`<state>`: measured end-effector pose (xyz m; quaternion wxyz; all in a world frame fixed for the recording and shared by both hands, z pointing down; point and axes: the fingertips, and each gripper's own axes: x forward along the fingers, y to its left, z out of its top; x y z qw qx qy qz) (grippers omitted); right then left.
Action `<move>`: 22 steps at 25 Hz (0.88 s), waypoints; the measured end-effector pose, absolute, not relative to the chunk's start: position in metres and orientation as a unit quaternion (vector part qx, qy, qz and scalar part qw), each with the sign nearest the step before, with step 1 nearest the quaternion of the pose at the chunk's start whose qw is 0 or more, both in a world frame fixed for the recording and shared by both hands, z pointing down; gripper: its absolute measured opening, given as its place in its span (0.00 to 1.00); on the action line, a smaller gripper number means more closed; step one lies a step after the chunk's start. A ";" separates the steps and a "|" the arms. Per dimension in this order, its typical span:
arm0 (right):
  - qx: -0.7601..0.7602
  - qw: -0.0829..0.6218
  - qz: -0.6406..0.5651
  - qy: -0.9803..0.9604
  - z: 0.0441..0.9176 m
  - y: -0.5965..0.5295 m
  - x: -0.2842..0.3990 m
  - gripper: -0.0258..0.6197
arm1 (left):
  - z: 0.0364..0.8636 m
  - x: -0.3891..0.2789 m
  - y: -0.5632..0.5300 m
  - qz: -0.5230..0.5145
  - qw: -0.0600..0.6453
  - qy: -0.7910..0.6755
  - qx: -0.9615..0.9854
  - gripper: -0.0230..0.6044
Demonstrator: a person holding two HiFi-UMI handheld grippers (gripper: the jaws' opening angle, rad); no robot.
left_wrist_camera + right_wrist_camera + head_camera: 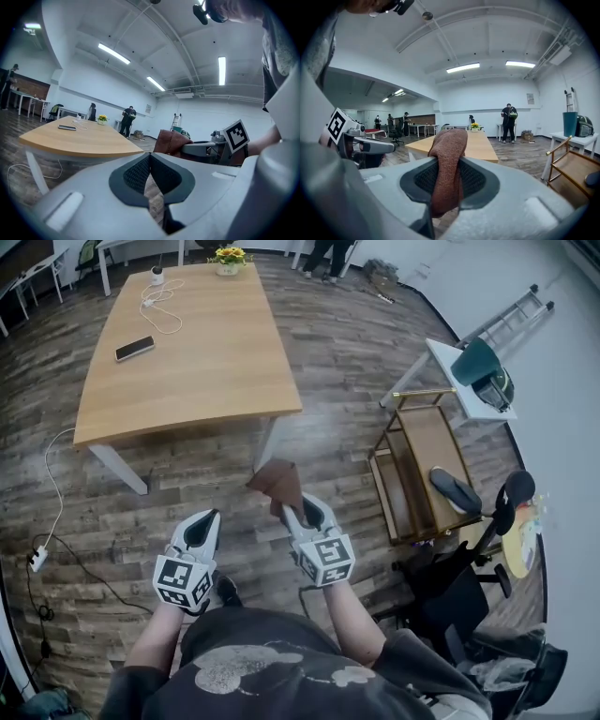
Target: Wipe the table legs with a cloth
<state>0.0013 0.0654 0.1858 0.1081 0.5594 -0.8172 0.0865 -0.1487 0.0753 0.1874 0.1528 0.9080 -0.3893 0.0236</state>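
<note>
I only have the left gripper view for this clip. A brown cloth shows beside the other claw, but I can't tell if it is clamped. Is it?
Observer: Yes. The right gripper view shows the right claw shut on the brown cloth, which sticks up between its jaws.
Operator: Has the wiping begun?
Observer: It seems not. In the head view the cloth is held in the air short of the wooden table and is not on its near white leg yet.
Operator: Is there anything on the person's right side?
Observer: The head view shows a gold-framed cart standing there on the floor.
</note>
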 end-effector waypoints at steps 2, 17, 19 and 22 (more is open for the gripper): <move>0.555 0.106 0.086 -0.820 0.184 0.079 0.006 0.17 | 0.187 -0.143 0.090 0.027 0.152 -0.393 0.907 0.07; 0.551 0.108 0.087 -0.823 0.192 0.218 0.070 0.17 | 0.182 -0.080 0.215 0.028 0.150 -0.416 0.897 0.07; 0.547 0.112 0.088 -0.825 0.196 0.241 0.078 0.17 | 0.180 -0.074 0.236 0.024 0.148 -0.425 0.893 0.07; 0.544 0.107 0.094 -0.827 0.197 0.272 0.091 0.17 | 0.177 -0.067 0.269 0.021 0.143 -0.436 0.888 0.07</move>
